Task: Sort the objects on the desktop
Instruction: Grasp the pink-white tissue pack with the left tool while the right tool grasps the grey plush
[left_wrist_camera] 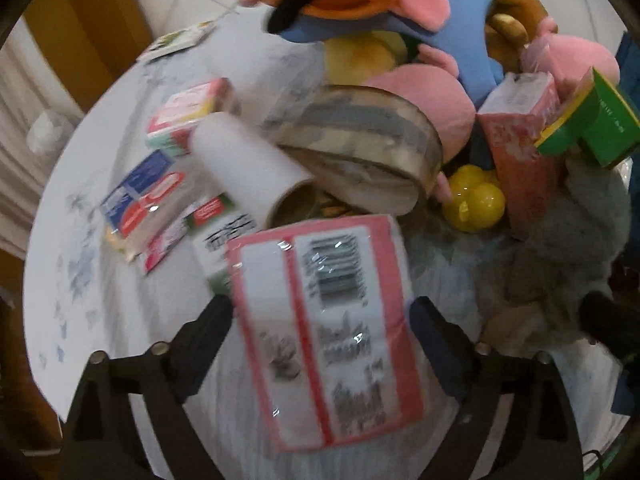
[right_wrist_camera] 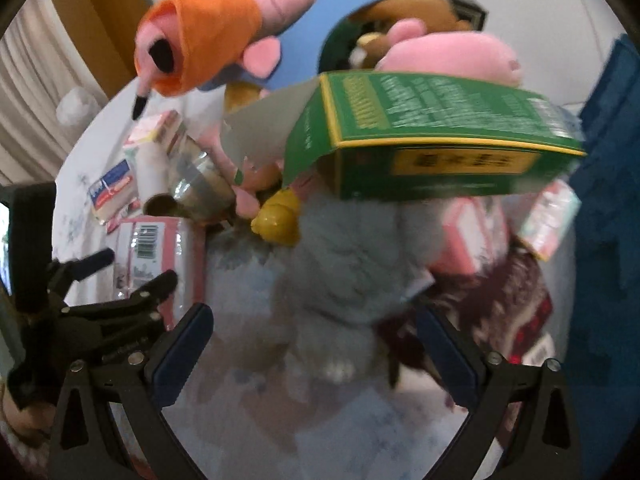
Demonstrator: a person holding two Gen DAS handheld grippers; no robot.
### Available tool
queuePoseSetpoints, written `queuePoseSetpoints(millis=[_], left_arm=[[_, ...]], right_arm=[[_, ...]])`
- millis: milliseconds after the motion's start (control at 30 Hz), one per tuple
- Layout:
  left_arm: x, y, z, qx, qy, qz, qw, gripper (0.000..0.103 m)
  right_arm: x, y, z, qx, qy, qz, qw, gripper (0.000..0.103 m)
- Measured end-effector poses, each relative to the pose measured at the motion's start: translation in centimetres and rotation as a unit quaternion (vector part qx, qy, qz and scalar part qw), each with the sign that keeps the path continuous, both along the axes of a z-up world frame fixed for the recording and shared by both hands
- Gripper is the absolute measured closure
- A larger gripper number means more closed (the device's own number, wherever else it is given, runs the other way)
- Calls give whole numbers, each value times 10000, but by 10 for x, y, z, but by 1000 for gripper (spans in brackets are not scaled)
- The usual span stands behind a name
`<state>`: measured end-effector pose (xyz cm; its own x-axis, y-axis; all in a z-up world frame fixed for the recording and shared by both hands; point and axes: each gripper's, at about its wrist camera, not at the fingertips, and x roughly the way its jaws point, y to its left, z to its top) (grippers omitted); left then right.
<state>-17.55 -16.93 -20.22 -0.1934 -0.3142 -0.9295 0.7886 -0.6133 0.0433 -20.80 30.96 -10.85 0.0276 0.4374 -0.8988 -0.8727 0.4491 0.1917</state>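
Left gripper (left_wrist_camera: 322, 320) was spread wide, pointing steeply down at the desk (left_wrist_camera: 100, 300). A pink shrink-wrapped pack (left_wrist_camera: 326, 328) with a barcode lay between its fingers (left_wrist_camera: 204, 332); the pads didn't appear to press it (blur made contact hard to judge). Just beyond the pack: a white tube (left_wrist_camera: 248, 164) lying on its side, a roll of clear tape (left_wrist_camera: 360, 148), a yellow plastic toy (left_wrist_camera: 476, 200), and small flat packets (left_wrist_camera: 148, 200) off to the left. Plush toys (left_wrist_camera: 360, 0) were piled at the far side.

Right gripper (right_wrist_camera: 316, 344) was also spread, nothing pinched, hovering over a grey fluffy plush (right_wrist_camera: 340, 272). A green box (right_wrist_camera: 432, 136) with an open flap sat above the plush, and a dark red patterned fabric (right_wrist_camera: 500, 308) lay near the right finger. The left gripper showed at the left edge of the right wrist view.
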Motion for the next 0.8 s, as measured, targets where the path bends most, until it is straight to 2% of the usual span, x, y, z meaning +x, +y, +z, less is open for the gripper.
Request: queuePoseSetpoints(millis=[100,233,333,400,433,467,500,533,600,700,800], left_arm=[[-7,-4,-12,23,-192,9,9998,8],[-9,-6,-21,96,-211,-6,9997,8],[-8,-6,-22,115,-174,1,9998,8],[-7,-6,-21,143,-139,-4,9998,8],[-7,-6,-21,152,-132,-6,9998,8],[-7,-6,-21,161,-122,-6,9998,8],[-6,-6,-20,172,-107,-6,9998,8],[-5,-5,-20,188,-101,0,9998,8],[-3,-4,-20,199,-92,2,9998,8],[1,0,-20,173,-110,-22,9998,8],[-1,1,-19,162,-128,-18,9998,9]], right_arm=[[3,18,-18,-197,128,85,9997,0],[7,32,-38,-391,249,75,9989,0],[2,38,-40,-438,-50,109,9990,1],[-1,41,-40,-480,-224,134,9985,9],[-4,42,-39,-512,-369,154,9979,19],[-5,42,-37,-514,-454,146,9975,33],[-8,41,-33,-455,-459,141,9978,42],[-9,41,-31,-420,-369,151,9983,60],[-14,38,-32,-413,11,216,9989,62],[-21,37,-45,-589,184,312,9976,60],[-16,39,-59,-682,248,178,9972,59]])
